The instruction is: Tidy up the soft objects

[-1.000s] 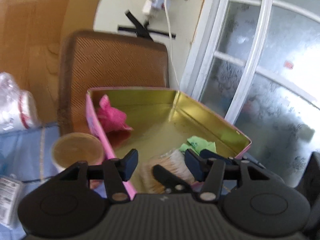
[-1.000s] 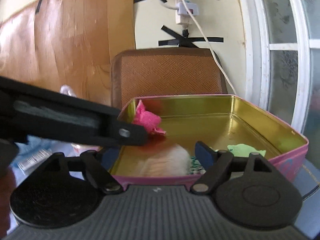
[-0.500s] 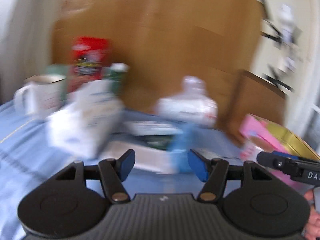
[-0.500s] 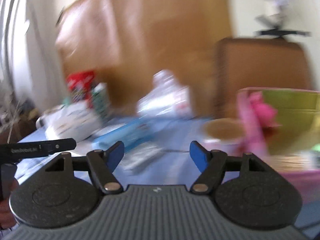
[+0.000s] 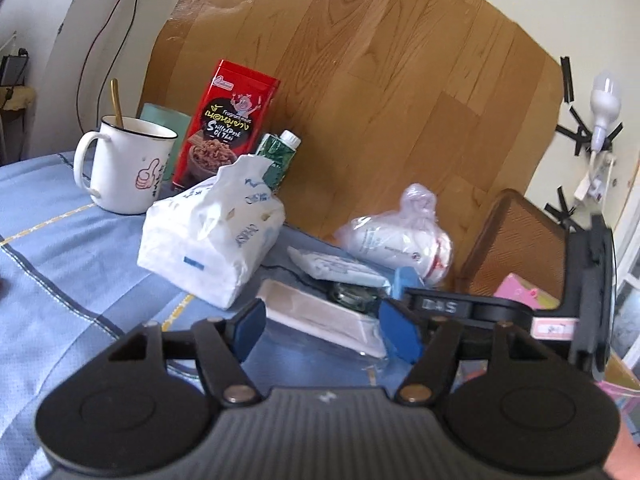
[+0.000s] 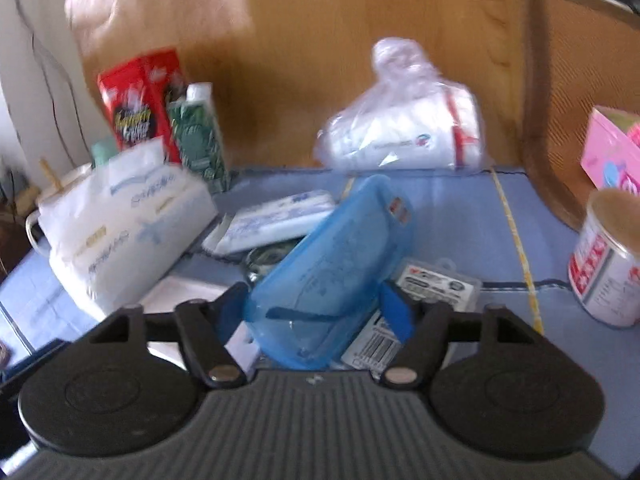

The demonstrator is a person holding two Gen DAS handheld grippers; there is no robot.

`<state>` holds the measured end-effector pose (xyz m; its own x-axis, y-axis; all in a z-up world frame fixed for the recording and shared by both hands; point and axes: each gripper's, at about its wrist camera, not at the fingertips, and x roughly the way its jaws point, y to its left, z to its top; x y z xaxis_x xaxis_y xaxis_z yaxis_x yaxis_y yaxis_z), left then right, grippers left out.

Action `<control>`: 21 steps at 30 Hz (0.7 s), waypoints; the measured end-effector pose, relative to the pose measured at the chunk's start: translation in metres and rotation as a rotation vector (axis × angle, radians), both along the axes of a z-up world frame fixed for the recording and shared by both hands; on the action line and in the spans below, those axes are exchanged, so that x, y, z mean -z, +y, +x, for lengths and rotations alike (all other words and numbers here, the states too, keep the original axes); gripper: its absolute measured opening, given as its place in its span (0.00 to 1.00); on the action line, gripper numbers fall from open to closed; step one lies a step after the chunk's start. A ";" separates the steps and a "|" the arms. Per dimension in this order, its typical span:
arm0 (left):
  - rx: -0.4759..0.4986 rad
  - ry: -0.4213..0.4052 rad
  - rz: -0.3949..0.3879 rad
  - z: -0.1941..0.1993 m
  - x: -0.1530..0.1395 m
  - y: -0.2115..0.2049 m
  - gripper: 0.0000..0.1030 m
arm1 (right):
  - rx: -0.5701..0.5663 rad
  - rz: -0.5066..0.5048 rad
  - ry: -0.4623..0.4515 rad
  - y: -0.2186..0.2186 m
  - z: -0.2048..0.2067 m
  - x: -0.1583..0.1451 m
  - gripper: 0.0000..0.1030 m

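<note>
Both grippers swung from pink tin (image 6: 608,152) to clutter; left jaws opening, right closing around blue case (image 6: 332,268)

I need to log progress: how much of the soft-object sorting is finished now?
Done: cannot be judged; the pink tin shows only its outside. In hand: right gripper has just been closing around the blue case; a firm grip is unclear. Remaining: tissue pack, bagged white bundle and flat packets lie on the blue cloth.

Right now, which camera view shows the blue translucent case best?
The right wrist view: the blue translucent case fills the centre, tilted, between the right gripper fingers. The left wrist view shows at most a small blue patch behind the right gripper's finger; I cannot confirm it is the case.
</note>
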<state>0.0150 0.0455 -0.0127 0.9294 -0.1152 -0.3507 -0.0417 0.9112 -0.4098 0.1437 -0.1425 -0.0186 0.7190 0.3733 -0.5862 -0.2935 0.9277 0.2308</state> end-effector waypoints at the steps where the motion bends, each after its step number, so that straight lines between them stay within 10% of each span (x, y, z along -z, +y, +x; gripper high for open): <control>1: 0.004 0.000 -0.007 0.001 0.000 0.001 0.64 | 0.014 0.017 0.011 -0.008 -0.001 0.000 0.59; 5: 0.004 0.006 -0.023 0.002 0.002 0.002 0.64 | 0.030 0.106 0.054 -0.043 -0.008 -0.003 0.44; 21: 0.092 0.053 -0.005 0.010 0.003 -0.009 0.68 | -0.205 0.269 0.150 -0.176 -0.146 -0.007 0.39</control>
<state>0.0250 0.0364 -0.0153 0.8950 -0.2008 -0.3983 0.0201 0.9102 -0.4137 -0.0028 -0.3190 -0.0119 0.5263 0.6563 -0.5406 -0.4116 0.7530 0.5135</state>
